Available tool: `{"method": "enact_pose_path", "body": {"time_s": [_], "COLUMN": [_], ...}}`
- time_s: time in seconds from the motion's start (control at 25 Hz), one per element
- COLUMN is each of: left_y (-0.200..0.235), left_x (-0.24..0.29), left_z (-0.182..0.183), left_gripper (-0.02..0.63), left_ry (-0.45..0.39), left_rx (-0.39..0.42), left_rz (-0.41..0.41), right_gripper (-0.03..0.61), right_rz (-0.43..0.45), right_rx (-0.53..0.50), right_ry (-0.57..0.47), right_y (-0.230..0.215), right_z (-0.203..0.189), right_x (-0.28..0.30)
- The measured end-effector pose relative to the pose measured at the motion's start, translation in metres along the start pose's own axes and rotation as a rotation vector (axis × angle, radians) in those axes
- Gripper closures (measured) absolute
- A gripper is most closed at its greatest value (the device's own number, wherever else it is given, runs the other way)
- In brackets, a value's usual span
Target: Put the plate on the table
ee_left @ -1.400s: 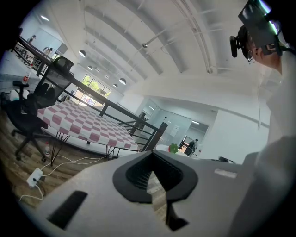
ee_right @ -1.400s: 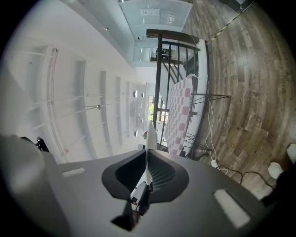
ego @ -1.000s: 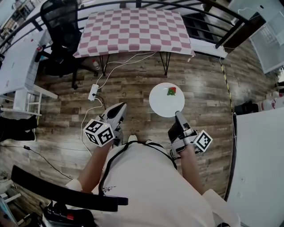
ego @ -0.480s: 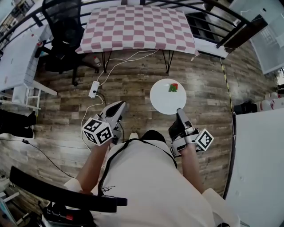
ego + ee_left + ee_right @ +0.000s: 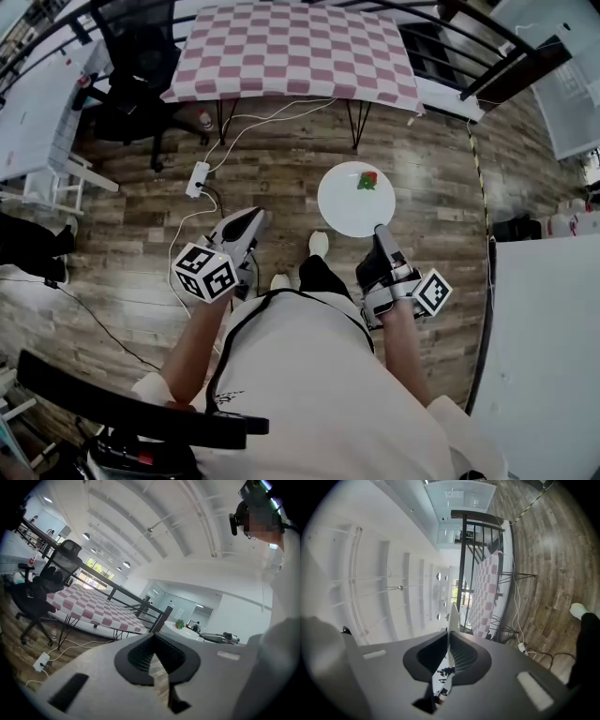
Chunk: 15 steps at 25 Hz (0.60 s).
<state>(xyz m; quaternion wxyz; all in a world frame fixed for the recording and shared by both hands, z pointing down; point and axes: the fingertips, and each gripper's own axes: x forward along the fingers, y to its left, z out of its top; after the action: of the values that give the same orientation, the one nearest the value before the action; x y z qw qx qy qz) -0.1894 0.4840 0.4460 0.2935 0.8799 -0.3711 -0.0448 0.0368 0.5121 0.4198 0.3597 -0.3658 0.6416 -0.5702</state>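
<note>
right tongs: jaws nearly together, pinching the near rim of the plate
left tongs: jaws together, empty
plate: level above wood floor, well short of checkered table
progress: plate is lifted; looks mid-carry, reaching the table and setting down remain
unclear: small red-green item on plate, too small to identify
</note>
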Motion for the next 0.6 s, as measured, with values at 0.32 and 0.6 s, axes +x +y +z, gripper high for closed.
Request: {"method": "enact_pose_path", "body": {"time_s": [0.32, 0.6], "left_y": [0.013, 0.023], "left_x": [0.024, 0.076], "left_z": [0.007, 0.036], "left_gripper": [0.607, 0.607], "left_ry": [0.004, -0.002], "left_rx": [-0.014, 0.011], "left_rz": [0.017, 0.019], "right_gripper": [0.554, 0.555], "right_rz": [-0.004, 0.003], "right_rx": [-0.007, -0.012], "right_ry": [0.018, 0.029], "right_y": [-0.007, -0.012], "right_z": [0.022, 0.064], "right_x": [0.027, 0.064]}}
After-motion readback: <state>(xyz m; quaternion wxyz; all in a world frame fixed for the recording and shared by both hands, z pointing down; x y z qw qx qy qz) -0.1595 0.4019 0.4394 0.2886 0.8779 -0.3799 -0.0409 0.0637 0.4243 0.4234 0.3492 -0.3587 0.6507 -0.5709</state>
